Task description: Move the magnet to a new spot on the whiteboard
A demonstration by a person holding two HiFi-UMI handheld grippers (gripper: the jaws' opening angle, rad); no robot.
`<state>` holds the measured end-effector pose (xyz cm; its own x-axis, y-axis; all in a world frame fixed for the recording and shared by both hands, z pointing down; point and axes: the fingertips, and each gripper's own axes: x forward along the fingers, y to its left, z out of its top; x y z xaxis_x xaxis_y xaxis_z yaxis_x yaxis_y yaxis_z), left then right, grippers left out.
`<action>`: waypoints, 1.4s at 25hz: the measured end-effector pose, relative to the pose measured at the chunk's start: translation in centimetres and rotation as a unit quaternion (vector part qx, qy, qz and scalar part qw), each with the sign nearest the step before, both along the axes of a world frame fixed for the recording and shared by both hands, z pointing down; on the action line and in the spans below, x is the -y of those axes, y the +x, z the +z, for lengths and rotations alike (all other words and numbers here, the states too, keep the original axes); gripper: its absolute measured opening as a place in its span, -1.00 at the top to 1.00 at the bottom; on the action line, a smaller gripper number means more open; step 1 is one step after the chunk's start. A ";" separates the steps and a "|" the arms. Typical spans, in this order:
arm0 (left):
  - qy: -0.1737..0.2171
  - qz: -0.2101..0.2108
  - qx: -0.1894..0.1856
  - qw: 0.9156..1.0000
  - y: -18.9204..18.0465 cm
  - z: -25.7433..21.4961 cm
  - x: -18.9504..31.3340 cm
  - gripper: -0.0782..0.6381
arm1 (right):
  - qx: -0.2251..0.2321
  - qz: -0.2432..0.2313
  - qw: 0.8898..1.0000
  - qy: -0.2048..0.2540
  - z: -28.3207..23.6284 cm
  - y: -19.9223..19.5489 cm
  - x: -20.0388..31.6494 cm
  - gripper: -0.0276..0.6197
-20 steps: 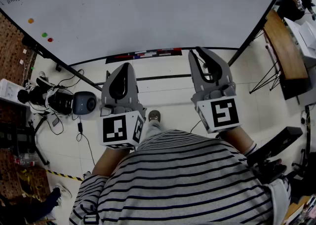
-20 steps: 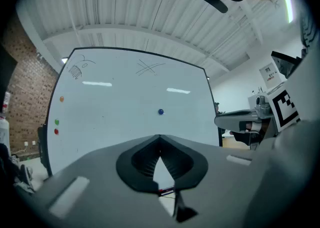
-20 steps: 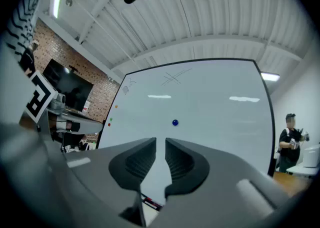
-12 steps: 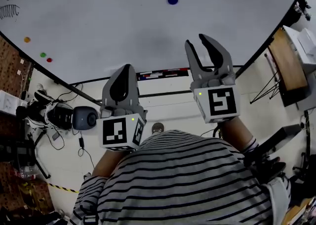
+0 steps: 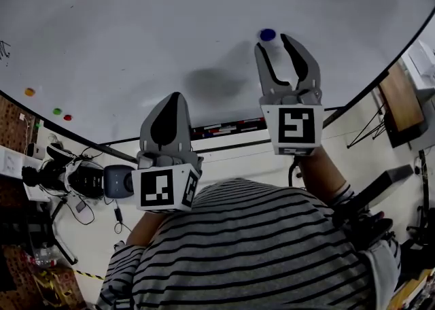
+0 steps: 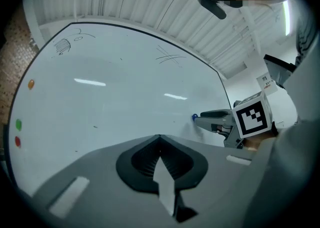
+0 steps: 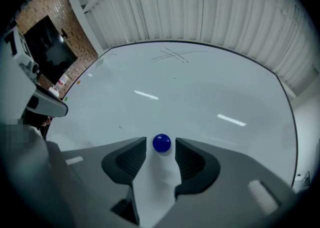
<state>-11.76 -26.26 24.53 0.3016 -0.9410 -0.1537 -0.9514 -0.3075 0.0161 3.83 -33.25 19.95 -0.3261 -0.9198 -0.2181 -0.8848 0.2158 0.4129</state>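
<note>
A round blue magnet sticks to the whiteboard. My right gripper is raised to the board and open. Its tips reach the magnet, which in the head view sits by the left fingertip. In the right gripper view the blue magnet lies between the two jaw tips of the right gripper, with a thin gap on each side. My left gripper hangs lower, near the board's bottom edge, shut and empty. In the left gripper view the left gripper faces bare board, with the magnet far to the right.
Orange, green and red magnets sit at the board's lower left. A marker tray runs under the board. Camera gear and cables lie on the floor at left. A wooden table stands at right.
My right gripper has risen from below the board's edge up to the blue magnet, jaws staying open. The left gripper has stayed low and shut. The board now fills more of the head view.
</note>
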 end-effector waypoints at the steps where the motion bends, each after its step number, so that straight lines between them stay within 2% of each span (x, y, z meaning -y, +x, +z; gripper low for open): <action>1: 0.000 0.000 0.000 1.000 -0.2 0.0 0.3 0.74 | 0.000 0.002 1.000 0.002 -0.1 -0.1 0.3 0.39; 5: -0.002 0.001 -0.002 1.000 -0.6 0.3 1.0 0.74 | 0.003 0.010 1.000 0.013 -0.2 -0.2 0.7 0.41; 7: -0.003 0.001 -0.003 1.000 -1.0 0.4 1.3 0.74 | 0.006 0.024 0.999 0.020 -0.3 0.0 0.9 0.56; 16: -0.012 -0.003 -0.006 1.000 -0.7 1.0 0.8 0.74 | 0.017 0.024 0.999 0.038 -1.1 0.3 -0.4 0.53; 21: -0.008 -0.001 0.000 1.000 0.7 0.8 -1.0 0.74 | 0.035 0.006 0.999 0.039 -1.7 1.2 -4.2 0.53; 27: -0.006 0.004 0.004 1.000 5.1 1.1 -6.4 0.74 | 0.056 -0.007 0.998 0.038 -1.7 5.1 -10.9 0.53; 32: 0.001 -0.003 0.011 1.000 7.8 1.9 -11.0 0.74 | 0.050 -0.015 0.998 0.017 -0.6 8.7 -15.4 0.53; 35: 0.005 -0.024 -0.004 1.000 8.0 1.3 -13.2 0.74 | 0.036 -0.018 0.999 0.019 -1.0 11.2 -17.6 0.53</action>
